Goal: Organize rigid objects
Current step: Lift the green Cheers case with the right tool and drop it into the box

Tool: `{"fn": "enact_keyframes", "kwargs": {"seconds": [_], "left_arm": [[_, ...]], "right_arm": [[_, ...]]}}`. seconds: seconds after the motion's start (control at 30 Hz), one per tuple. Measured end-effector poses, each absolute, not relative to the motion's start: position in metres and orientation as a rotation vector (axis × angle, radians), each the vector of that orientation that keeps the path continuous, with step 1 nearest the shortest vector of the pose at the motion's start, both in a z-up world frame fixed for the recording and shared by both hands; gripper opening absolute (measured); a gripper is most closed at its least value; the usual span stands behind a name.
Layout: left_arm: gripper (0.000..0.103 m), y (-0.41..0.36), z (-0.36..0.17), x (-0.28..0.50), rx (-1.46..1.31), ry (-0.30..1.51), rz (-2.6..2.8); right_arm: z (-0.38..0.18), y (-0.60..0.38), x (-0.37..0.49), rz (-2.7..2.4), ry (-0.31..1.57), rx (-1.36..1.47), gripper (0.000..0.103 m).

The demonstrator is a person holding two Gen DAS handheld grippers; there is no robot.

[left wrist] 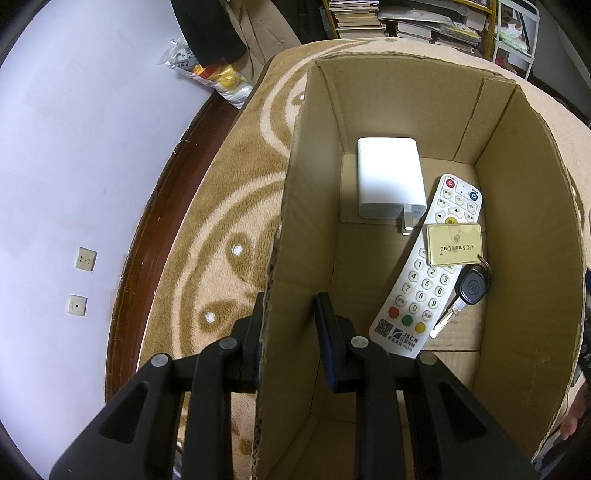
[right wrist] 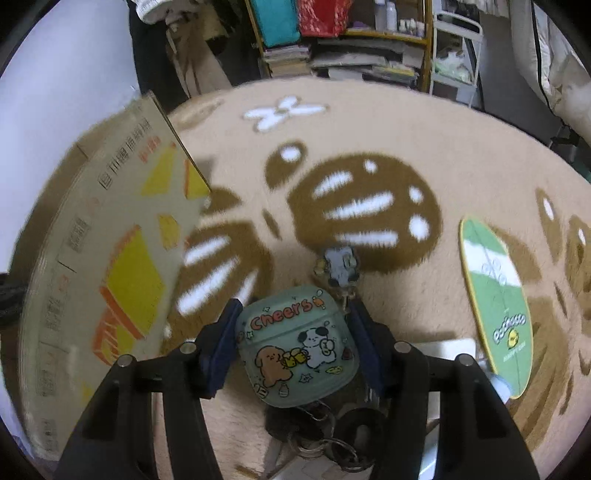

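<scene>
Pale wall (left wrist: 66,155) with two sockets (left wrist: 86,259), dark wood skirting (left wrist: 147,236), patterned beige rug (right wrist: 369,147), cluttered bookshelves (left wrist: 406,22) behind.

The left gripper (left wrist: 291,325) points forward and down, its two black fingers (left wrist: 328,332) set apart, one on each side of an upright cardboard wall, the left one outside and the right one inside. Whether they press the wall cannot be told. The right gripper (right wrist: 295,339) also points forward and down, its blue-padded fingers (right wrist: 221,343) closed against both sides of a small case held between them.
</scene>
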State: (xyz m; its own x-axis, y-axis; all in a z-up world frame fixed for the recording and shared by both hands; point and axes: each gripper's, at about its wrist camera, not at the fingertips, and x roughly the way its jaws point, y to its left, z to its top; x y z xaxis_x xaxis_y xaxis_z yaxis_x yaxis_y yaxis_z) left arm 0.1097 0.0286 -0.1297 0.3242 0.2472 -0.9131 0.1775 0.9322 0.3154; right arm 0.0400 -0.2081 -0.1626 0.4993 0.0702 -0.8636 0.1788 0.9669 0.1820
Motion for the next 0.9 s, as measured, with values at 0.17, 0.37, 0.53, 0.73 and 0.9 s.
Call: {"fn": "enact_keyframes", "kwargs": {"seconds": [0.17,0.37,0.53,0.73,0.9], "left_arm": [[0.023,0.027,-0.130,0.111,0.402,1.249,0.051],[0.023,0.026,-0.130,0.109,0.404,1.248,0.051],[0.023,0.027,-0.129,0.110,0.399,1.251,0.051],[0.023,0.029,-0.128,0.112,0.393,1.254,0.050],[0.023,0.031,-0.127,0.114,0.387,1.256,0.047]], "right_arm": [[-0.135,-0.208,0.040,-0.044,0.984,0.295,0.062],[-0.096,-0.198,0.044,0.003,0.885,0.297,0.062],[-0.063,-0.182,0.055,0.063,0.807,0.300,0.062],[-0.030,-0.156,0.068,0.133,0.738,0.287,0.062],[-0.020,-0.139,0.076,0.180,0.711,0.297,0.062]]}}
